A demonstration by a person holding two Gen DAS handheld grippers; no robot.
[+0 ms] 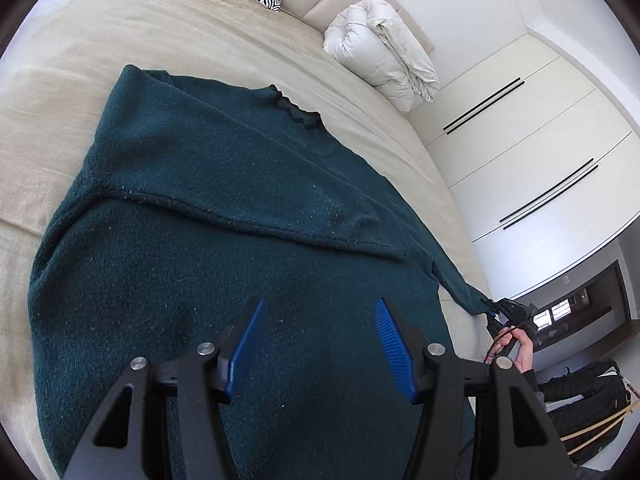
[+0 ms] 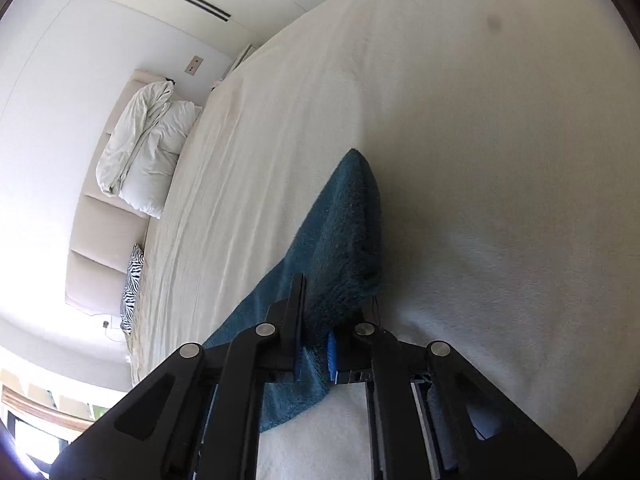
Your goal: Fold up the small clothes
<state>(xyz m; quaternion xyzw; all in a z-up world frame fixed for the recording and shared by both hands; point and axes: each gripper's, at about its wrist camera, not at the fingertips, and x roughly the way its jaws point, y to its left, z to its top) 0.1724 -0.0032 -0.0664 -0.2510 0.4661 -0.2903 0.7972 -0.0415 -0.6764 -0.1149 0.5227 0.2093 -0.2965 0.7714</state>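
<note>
No readable writing. Left tongs [image 1: 320,344] half open, empty, above dark green sweater [image 1: 224,216] on bed [image 1: 100,40]. Right tongs [image 2: 316,344] clamped on sleeve [image 2: 344,224] near bed's edge.

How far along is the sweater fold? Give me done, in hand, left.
Done: the dark green sweater lies flat on the bed with one sleeve folded across its body. In hand: the right gripper is shut on the other sleeve's cuff, held out off the sweater's side; the left gripper hovers open above the lower body. Left: laying that sleeve across and folding the body.
</note>
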